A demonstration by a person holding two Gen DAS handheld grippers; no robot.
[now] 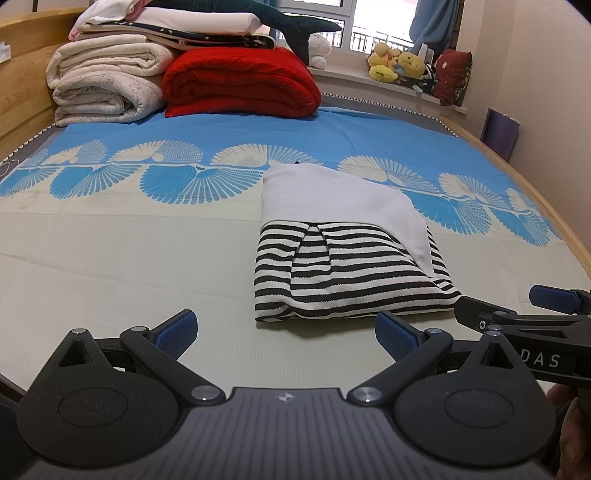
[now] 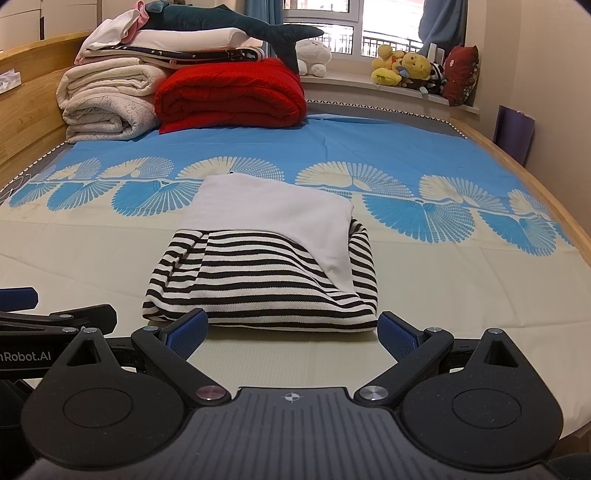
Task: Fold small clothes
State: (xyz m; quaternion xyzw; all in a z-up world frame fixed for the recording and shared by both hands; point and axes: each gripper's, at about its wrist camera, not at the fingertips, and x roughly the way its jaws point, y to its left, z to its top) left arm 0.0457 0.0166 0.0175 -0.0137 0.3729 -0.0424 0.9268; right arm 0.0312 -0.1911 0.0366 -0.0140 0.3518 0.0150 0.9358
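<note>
One folded garment (image 2: pixel 266 258) on the bed (image 2: pixel 92 243): black-and-white striped body with a plain white panel folded over its far half and down its right side. It lies flat on the cream part of the bedsheet, its far edge reaching the band of blue fan prints. In the right wrist view it sits dead ahead, near edge just beyond the fingertips; in the left wrist view it (image 1: pixel 343 266) sits ahead and to the right.

Two grippers, one per hand.
- Left gripper (image 1: pixel 286 334): two blue-padded fingers spread wide, nothing between them, hovering over bare sheet short of the garment's near-left corner.
- Right gripper (image 2: pixel 291 334): two blue-padded fingers spread wide, nothing held; the tips flank the garment's near edge, contact not discernible.
Each gripper shows at the edge of the other's view, so they are side by side and close.

Head of the bed, counted:
- One red quilt (image 2: pixel 229 96), folded.
- Two cream blankets (image 2: pixel 107 103), folded, stacked, left of the quilt and touching it.
- A stack of flat folded linens (image 2: pixel 184 46) on top of these; layers not cleanly countable.
- One dark teal plush shark (image 2: pixel 229 22) lying across the top.

Window sill: one white plush (image 2: pixel 314 53), one cluster of yellow plush toys (image 2: pixel 402 68) (count unclear), one dark red cushion (image 2: pixel 460 74). One purple object (image 2: pixel 515 133) leans against the right wall.
</note>
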